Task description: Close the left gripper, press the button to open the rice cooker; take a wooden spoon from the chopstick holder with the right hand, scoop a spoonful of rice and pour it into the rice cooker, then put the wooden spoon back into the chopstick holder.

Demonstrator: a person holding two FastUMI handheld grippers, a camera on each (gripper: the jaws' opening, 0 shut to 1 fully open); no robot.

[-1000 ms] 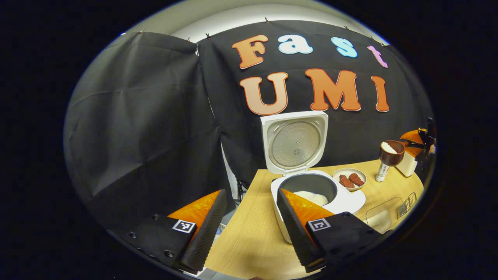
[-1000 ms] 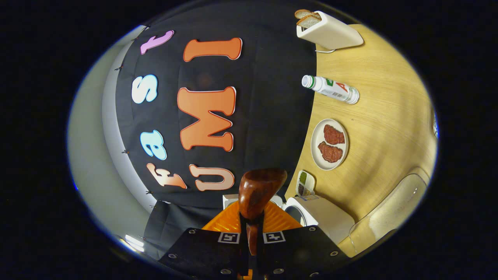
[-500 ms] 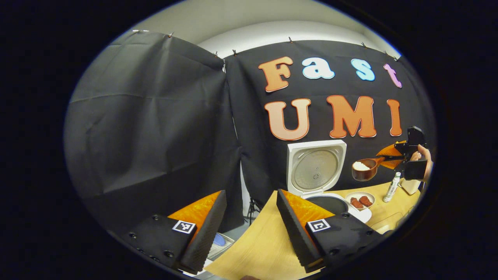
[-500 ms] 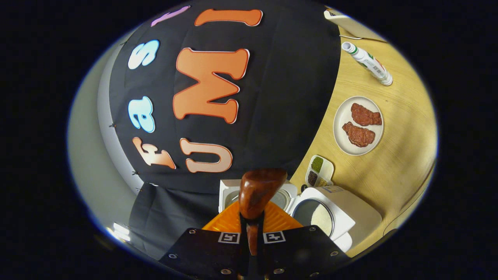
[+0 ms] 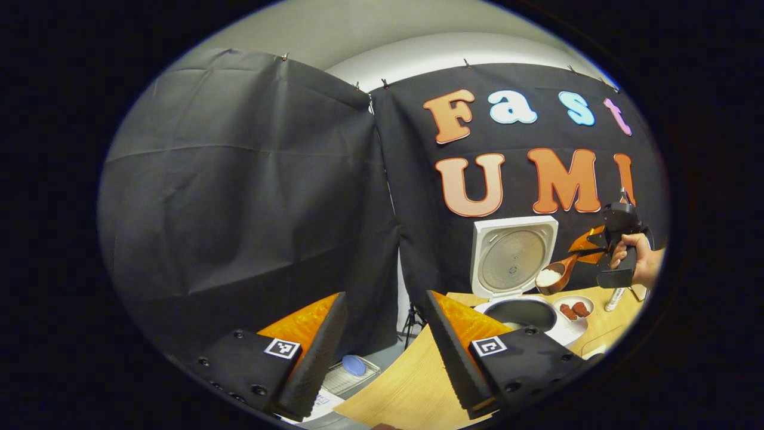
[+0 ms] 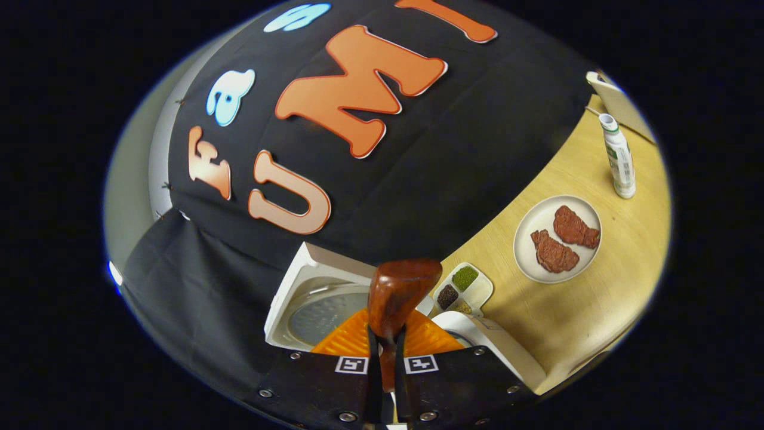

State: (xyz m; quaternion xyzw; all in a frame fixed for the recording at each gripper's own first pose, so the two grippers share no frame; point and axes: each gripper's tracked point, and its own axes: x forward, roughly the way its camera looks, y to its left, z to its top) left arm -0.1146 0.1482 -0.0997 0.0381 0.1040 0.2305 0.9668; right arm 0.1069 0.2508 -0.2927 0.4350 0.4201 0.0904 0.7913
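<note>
Left gripper (image 5: 382, 346) hangs idle with its jaws wide and nothing between them, low at the near left, off the table's (image 5: 412, 388) edge. From the left gripper view, the rice cooker (image 5: 525, 313) stands at the far right with its lid (image 5: 513, 257) swung up against the wall and the dark pot open below. Just right of the lid, the wooden spoon (image 5: 552, 278) carries a white heap of rice, its bowl tipped slightly and held above the pot's right rim. A hand (image 5: 635, 257) grips the right gripper (image 5: 588, 248) behind it.

In the right gripper view, the right gripper (image 6: 385, 352) is clamped tight on the spoon's handle, the wooden spoon's (image 6: 397, 292) bowl seen from behind and hiding the rice. Below it lie the raised lid (image 6: 316, 298) and the cooker's white body (image 6: 495, 352); a small seasoning dish (image 6: 462, 286), a plate of meat (image 6: 558, 239) and a bottle (image 6: 618, 158) sit to the right.

Pouring looks like the step in hand. To do it well, I would bring the bowl squarely over the pot's middle first, lower it close, then roll the wrist slowly so grains fall inside instead of onto the rim. Keeping the squeeze firm matters, since a round handle may twist.
</note>
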